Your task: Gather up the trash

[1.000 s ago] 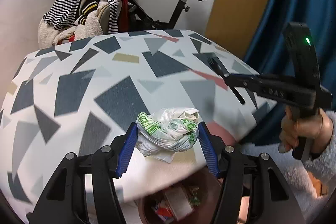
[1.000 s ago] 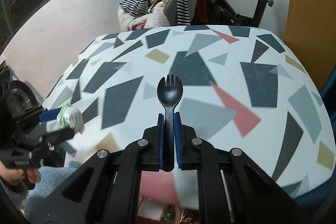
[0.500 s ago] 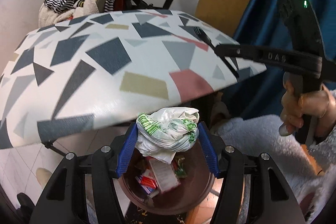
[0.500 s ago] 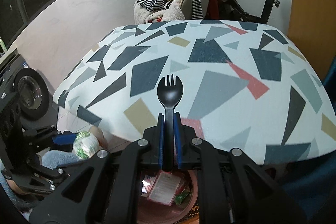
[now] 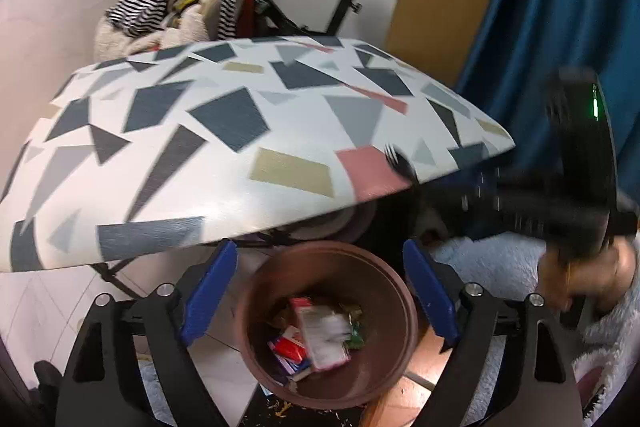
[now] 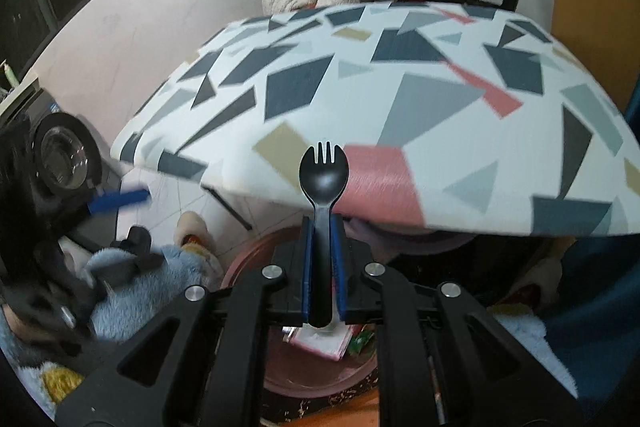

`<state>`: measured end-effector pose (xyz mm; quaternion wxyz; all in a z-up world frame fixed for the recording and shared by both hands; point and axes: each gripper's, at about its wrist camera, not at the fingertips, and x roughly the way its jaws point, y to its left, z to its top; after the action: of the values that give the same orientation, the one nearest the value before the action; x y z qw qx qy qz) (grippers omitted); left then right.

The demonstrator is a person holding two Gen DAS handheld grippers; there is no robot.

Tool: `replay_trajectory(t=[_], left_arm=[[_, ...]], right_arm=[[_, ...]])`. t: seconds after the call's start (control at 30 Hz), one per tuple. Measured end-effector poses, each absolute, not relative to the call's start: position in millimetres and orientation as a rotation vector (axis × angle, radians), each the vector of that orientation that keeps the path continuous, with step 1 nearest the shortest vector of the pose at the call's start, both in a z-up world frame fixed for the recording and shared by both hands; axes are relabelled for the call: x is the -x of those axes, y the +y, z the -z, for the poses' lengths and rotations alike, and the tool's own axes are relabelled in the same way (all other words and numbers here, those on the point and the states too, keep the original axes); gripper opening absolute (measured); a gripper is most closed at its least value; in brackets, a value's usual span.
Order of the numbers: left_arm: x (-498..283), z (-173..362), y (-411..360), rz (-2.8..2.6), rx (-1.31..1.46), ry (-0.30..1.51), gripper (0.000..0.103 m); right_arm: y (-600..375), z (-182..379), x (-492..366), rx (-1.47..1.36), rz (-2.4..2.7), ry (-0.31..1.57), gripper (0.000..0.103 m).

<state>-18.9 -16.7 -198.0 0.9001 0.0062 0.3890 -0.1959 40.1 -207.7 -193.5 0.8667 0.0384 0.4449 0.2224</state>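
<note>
Half a second ago your left hand-held gripper point(image 5: 320, 293) had the crumpled plastic bag pinched between its blue pads; now the pads stand wide apart with nothing between them, and the bag is not clearly distinguishable among the wrappers in the brown trash bin point(image 5: 396, 291). That bin sits straight under the gap between the fingers, at 6 o'clock in the left wrist view, its mouth fully visible and its far rim tucked just under the near edge of the tabletop point(image 5: 240, 155). The litter at its bottom is a red packet, a white printed wrapper and some green scraps.

Your right hand-held gripper point(image 6: 322, 251) has kept its hold: the jaws are closed tight on the handle of the black spork point(image 6: 324, 175), whose tines point to 12 o'clock. The spork has dropped from over the tabletop's middle to its near edge point(image 6: 280, 203), head overlapping the pink patch. The bin rim point(image 6: 248, 259) shows just behind the right fingers, wrappers visible below them.

In the left view the right gripper point(image 5: 580, 187) is a blurred shape at 3 o'clock, just beside the tabletop's corner. Open tiled floor point(image 5: 48, 299) lies at 8 o'clock.
</note>
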Motion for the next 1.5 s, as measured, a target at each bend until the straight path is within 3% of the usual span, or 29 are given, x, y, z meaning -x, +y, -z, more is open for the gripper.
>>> replay_trajectory(t=[0.8,0.9,0.97,1.13,1.5], left_arm=[[18,190,33,0.212,0.011,0.779,0.095],[17,190,33,0.208,0.012,0.779,0.095],[18,189,33,0.209,0.008,0.775,0.095],[16,179,30,0.196,-0.013,0.748,0.097],[-2,103,22,0.160,-0.064,0.601,0.097]], right_arm=[[-166,266,-29,-0.019,-0.517,1.145,0.014],[-166,266,-29,-0.012,-0.503,1.143,0.027],[-168,262,-29,-0.002,-0.484,1.117,0.058],[-174,244,-32,0.012,-0.454,1.049,0.093],[-205,152,-68,0.004,-0.404,0.877,0.097]])
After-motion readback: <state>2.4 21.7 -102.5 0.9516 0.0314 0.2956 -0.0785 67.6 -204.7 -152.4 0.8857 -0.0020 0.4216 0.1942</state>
